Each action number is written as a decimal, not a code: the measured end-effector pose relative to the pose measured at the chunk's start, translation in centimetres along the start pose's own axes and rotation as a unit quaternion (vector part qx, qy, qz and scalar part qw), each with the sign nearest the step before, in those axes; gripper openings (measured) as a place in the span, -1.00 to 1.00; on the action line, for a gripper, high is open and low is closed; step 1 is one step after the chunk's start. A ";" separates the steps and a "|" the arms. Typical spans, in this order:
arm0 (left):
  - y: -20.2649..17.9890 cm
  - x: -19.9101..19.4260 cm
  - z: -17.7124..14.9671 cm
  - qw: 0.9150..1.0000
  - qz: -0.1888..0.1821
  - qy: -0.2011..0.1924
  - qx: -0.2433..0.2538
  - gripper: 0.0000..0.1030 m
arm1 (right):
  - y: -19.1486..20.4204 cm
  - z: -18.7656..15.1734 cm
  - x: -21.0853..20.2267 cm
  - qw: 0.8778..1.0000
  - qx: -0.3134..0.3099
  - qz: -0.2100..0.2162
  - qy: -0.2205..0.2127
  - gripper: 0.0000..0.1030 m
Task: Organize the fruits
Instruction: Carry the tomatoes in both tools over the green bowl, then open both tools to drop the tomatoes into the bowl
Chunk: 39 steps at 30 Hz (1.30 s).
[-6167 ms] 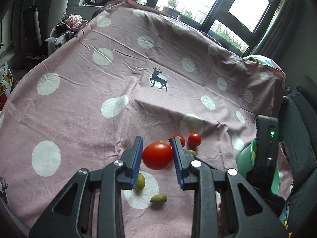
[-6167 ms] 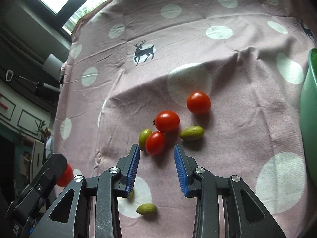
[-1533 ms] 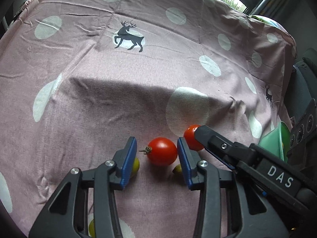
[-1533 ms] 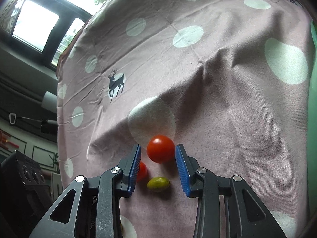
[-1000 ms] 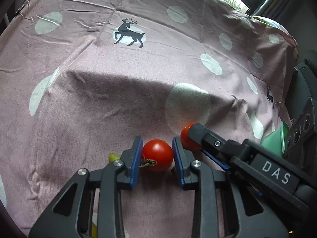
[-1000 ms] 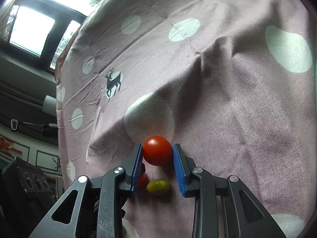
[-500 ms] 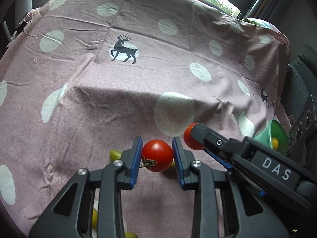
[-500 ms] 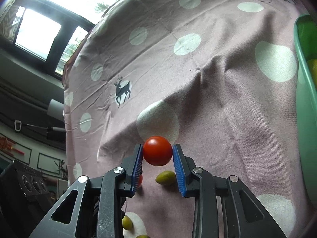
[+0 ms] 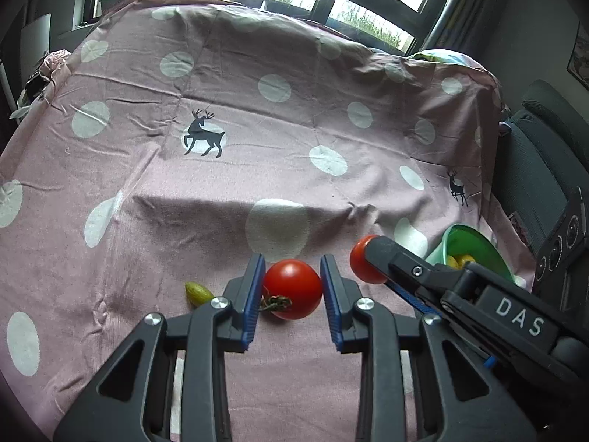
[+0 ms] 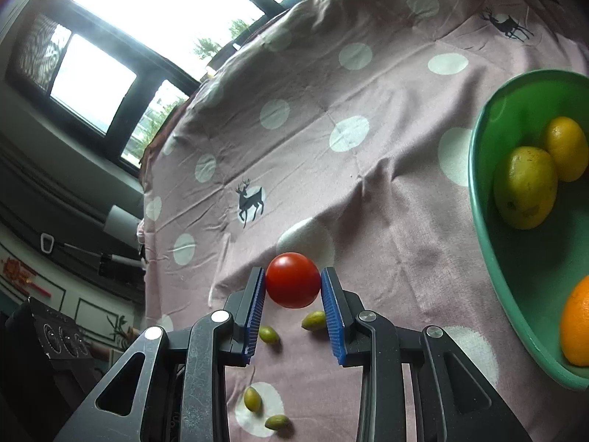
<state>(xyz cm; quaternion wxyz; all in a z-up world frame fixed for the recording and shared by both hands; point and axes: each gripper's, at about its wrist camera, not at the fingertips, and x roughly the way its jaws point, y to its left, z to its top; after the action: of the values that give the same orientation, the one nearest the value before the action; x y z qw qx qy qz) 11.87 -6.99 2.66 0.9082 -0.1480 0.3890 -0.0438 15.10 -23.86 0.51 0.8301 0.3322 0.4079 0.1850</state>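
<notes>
My left gripper is shut on a red tomato with a dry stem, held above the pink spotted cloth. My right gripper is shut on a smooth red tomato, also lifted off the cloth; the same tomato shows in the left wrist view at the tip of the right tool. A green bowl holding yellow-green citrus and an orange sits at the right. Several small green olive-like fruits lie on the cloth below.
In the left wrist view one small green fruit lies left of my fingers, and the green bowl stands near the cloth's right edge beside a dark seat. Windows run along the far side.
Both grippers have risen off the cloth, each carrying its tomato. The view now takes in more of the cloth, the bowl and the small green fruits left below.
</notes>
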 end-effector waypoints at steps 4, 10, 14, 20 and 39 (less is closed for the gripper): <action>-1.2 -1.1 0.0 1.000 -0.013 -0.014 0.017 -0.40 | 0.3 -0.1 -1.7 1.000 -0.003 0.006 -0.022 -0.36; -3.3 -2.4 -0.3 0.998 -0.046 -0.026 0.036 -0.40 | -0.3 -0.2 -4.9 0.998 0.008 0.013 -0.058 -0.36; -5.1 -2.6 -0.5 0.996 -0.063 -0.028 0.049 -0.40 | -1.0 0.0 -6.7 0.996 0.014 -0.002 -0.083 -0.35; -7.9 -2.7 -1.1 0.993 -0.092 -0.026 0.072 -0.40 | -2.5 0.4 -9.2 0.992 0.031 -0.037 -0.117 -0.35; -15.0 -0.1 -3.7 0.980 -0.170 0.016 0.101 -0.40 | -8.6 1.4 -14.3 0.973 0.089 -0.142 -0.157 -0.35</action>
<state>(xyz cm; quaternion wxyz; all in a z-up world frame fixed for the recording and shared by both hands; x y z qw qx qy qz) 9.62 -22.11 4.87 0.8917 -0.1187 0.3659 -0.2386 8.02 -38.78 3.03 0.8687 0.3680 0.3307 -0.0258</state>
